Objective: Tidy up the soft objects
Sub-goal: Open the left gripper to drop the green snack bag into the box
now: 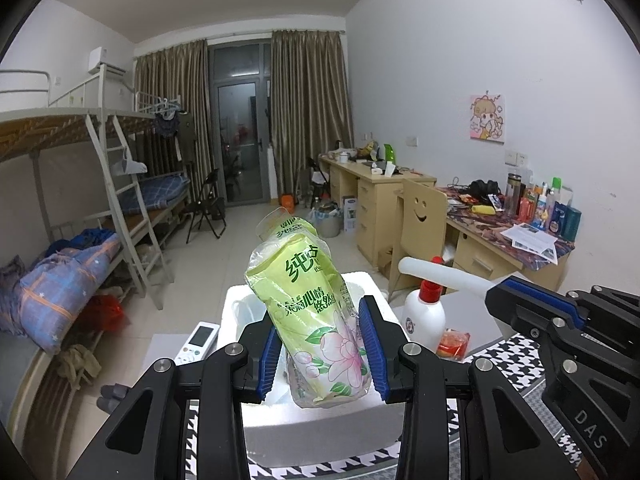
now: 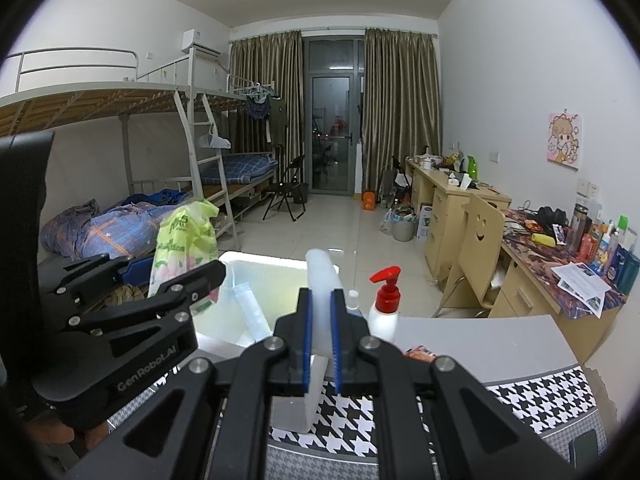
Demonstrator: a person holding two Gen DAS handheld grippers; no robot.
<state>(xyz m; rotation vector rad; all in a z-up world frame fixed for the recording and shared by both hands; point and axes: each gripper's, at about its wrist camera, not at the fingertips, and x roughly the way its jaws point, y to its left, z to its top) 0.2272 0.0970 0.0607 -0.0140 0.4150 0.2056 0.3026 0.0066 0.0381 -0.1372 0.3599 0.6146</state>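
Green floral tissue pack [image 1: 316, 316], crinkled, upright in left gripper [image 1: 322, 350]

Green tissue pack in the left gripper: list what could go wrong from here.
1. The left gripper pinches only the lower part of the green tissue pack, which leans; the slick wrapper might slip or tip out.
2. The right gripper, shut on a white foam piece, sits close beside the white foam box; both could collide above it.
3. The pump bottle stands near the box and could get knocked.
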